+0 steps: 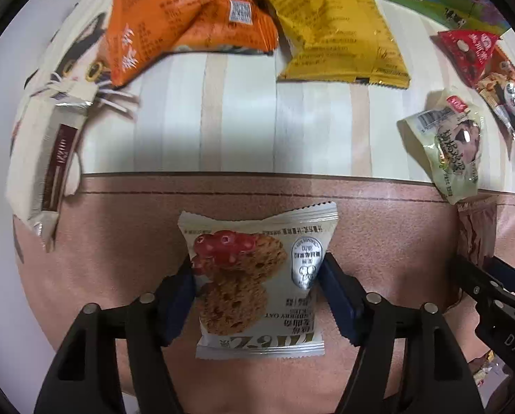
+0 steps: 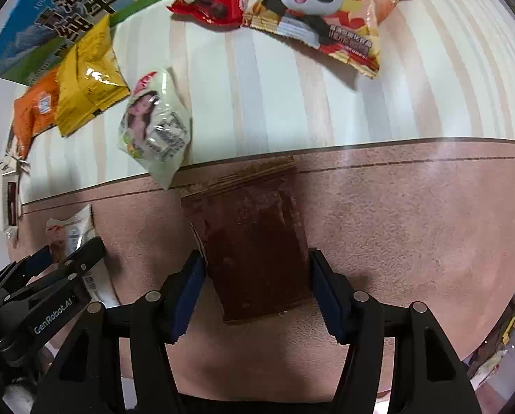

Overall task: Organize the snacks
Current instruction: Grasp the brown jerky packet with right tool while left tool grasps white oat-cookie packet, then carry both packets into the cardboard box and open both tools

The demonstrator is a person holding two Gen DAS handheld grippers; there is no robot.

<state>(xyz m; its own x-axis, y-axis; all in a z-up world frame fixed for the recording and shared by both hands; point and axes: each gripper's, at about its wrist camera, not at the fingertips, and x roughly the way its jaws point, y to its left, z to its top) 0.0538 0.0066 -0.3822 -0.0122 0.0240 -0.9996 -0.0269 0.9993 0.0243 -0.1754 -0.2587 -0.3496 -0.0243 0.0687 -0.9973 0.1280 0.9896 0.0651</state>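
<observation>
A white oat-cookie packet (image 1: pixel 254 296) lies on the pink mat (image 1: pixel 119 241), and my left gripper (image 1: pixel 257 265) is shut on it, with the blue pads pinching its two sides. A dark brown translucent packet (image 2: pixel 254 234) rests on the same mat, and my right gripper (image 2: pixel 256 258) is shut on it, a pad against each long edge. Both grippers point down at the mat. The right wrist view catches the left gripper (image 2: pixel 60 262) at the lower left over the cookie packet (image 2: pixel 71 231). In the left wrist view, the brown packet (image 1: pixel 476 227) peeks in at the right edge.
On the striped cloth (image 1: pixel 240 114) beyond the mat lie an orange packet (image 1: pixel 188 24), a yellow packet (image 1: pixel 340 31), a red packet (image 1: pixel 467 48), a pale green packet (image 1: pixel 454 141), a white-and-maroon packet (image 1: pixel 47 165) and a panda packet (image 2: pixel 326 10). A milk box (image 2: pixel 78 10) stands behind.
</observation>
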